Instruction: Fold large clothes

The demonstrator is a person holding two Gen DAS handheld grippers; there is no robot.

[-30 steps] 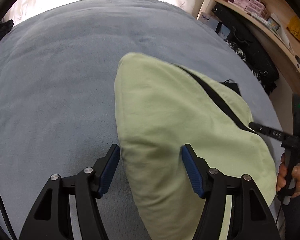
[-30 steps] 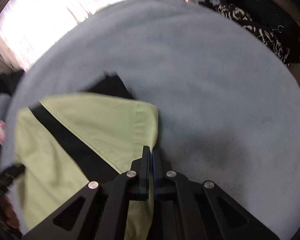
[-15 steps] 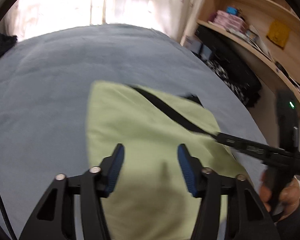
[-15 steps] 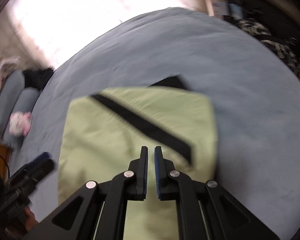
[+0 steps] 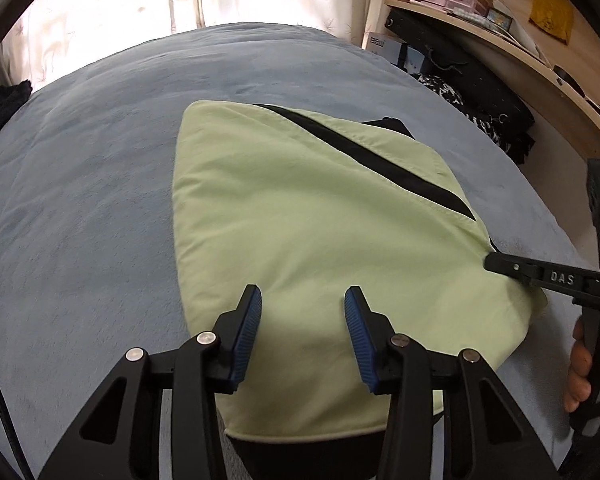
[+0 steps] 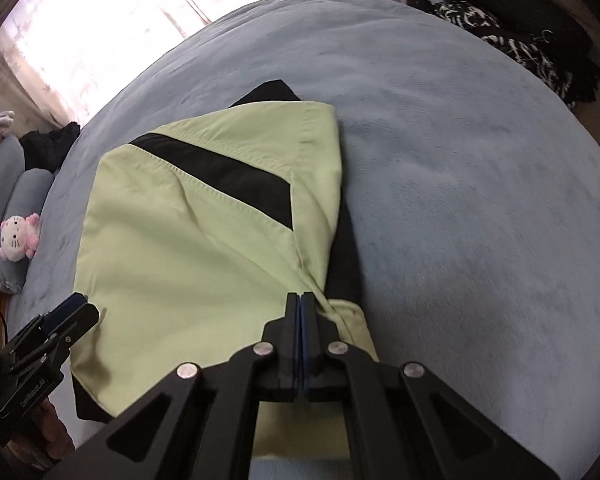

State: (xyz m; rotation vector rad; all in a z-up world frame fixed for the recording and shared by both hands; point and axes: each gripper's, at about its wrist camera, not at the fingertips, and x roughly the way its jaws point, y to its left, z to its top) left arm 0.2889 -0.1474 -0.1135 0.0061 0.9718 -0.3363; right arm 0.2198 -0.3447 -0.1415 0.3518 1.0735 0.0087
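Observation:
A light green garment (image 5: 300, 220) with a black diagonal stripe lies folded on the grey-blue bed (image 5: 80, 180). My left gripper (image 5: 302, 300) hovers over its near part. Its jaws are closing, the cloth lies below and between the blue pads (image 5: 246, 332), and they do not press on it. In the right wrist view the garment (image 6: 180, 240) bunches into wrinkles at my right gripper (image 6: 300, 300), which is shut on its near right edge. That gripper (image 5: 496, 262) also shows at the garment's right edge in the left wrist view. The left gripper (image 6: 76, 304) sits at the garment's near left.
A wooden shelf (image 5: 500, 28) with small boxes and dark clothes (image 5: 480, 92) below it stand past the bed's right side. A pink plush toy (image 6: 18, 238) and grey pillows (image 6: 4, 184) lie at the left. A curtain (image 5: 140, 8) hangs behind. A hand (image 5: 584, 364) holds the right gripper.
The left gripper drew back along the garment and its jaws narrowed. The right gripper opened slightly over the garment, then shut on its right edge, and the cloth now bunches at its tips.

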